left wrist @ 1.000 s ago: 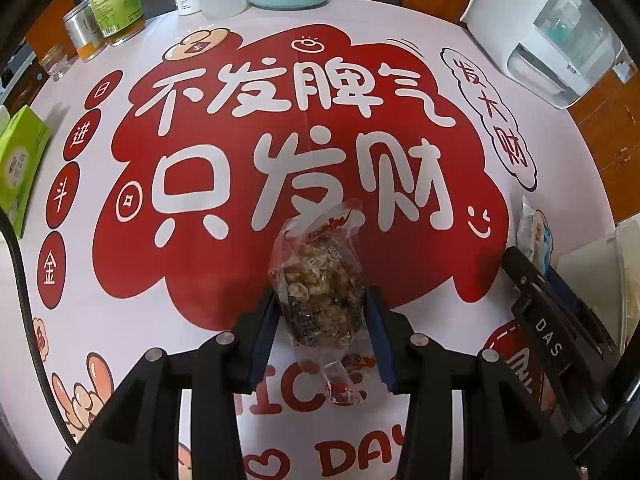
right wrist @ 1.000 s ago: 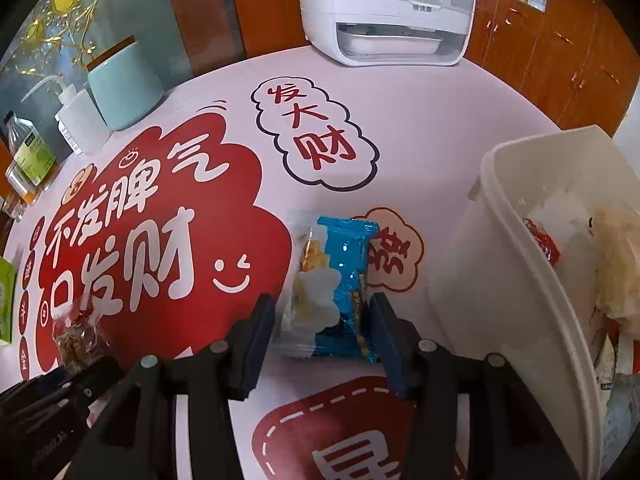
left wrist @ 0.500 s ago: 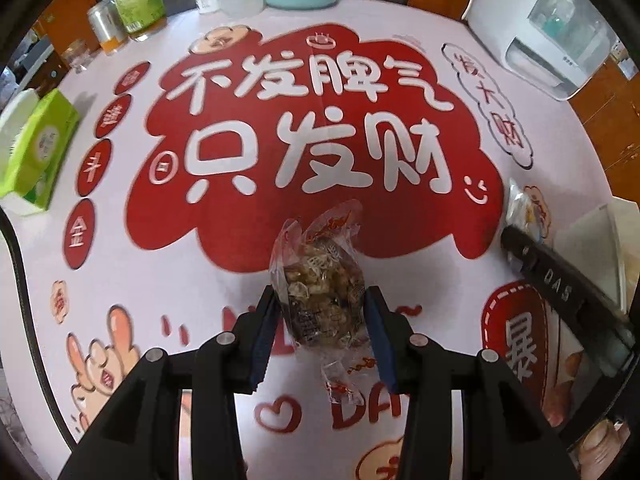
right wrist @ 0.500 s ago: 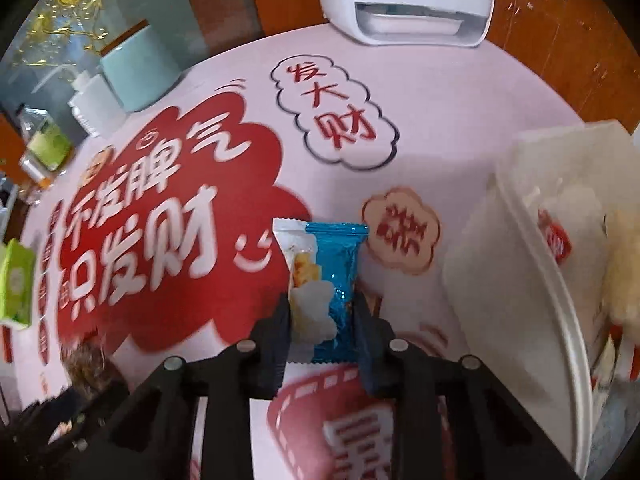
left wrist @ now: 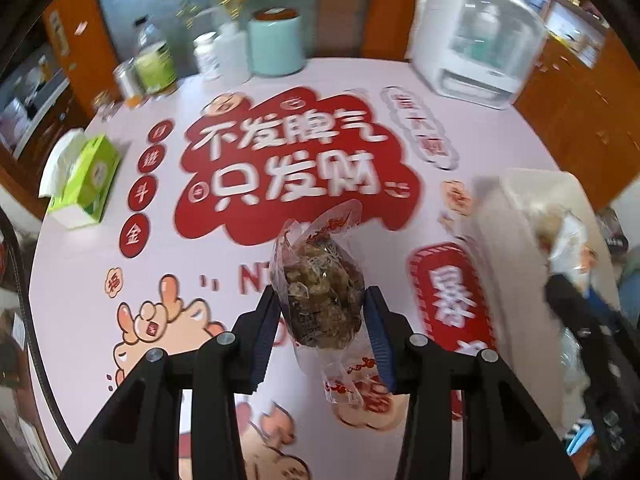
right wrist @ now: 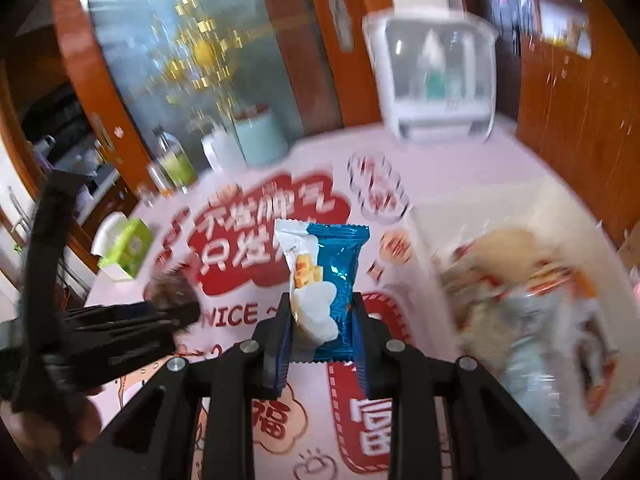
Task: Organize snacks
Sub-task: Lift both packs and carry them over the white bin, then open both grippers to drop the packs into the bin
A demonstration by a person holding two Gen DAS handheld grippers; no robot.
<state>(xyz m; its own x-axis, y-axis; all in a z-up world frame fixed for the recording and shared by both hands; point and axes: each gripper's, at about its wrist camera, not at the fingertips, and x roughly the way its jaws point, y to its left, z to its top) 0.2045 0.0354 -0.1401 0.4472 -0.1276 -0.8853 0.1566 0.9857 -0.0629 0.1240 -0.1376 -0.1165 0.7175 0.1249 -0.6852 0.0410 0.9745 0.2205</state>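
Left claw (left wrist: 322, 320) gripping nut bag (left wrist: 318, 292), tablecloth (left wrist: 80, 280) reading 只发财, NICE

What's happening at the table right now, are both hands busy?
Yes. A person is sorting snacks with a claw in each hand. The left claw is shut on a clear bag of brown snacks. The right claw is shut on a blue and white snack packet. Both snacks are held clear of the tablecloth. A white bin already holding other wrapped snacks sits to the right; neither held snack is in it yet.
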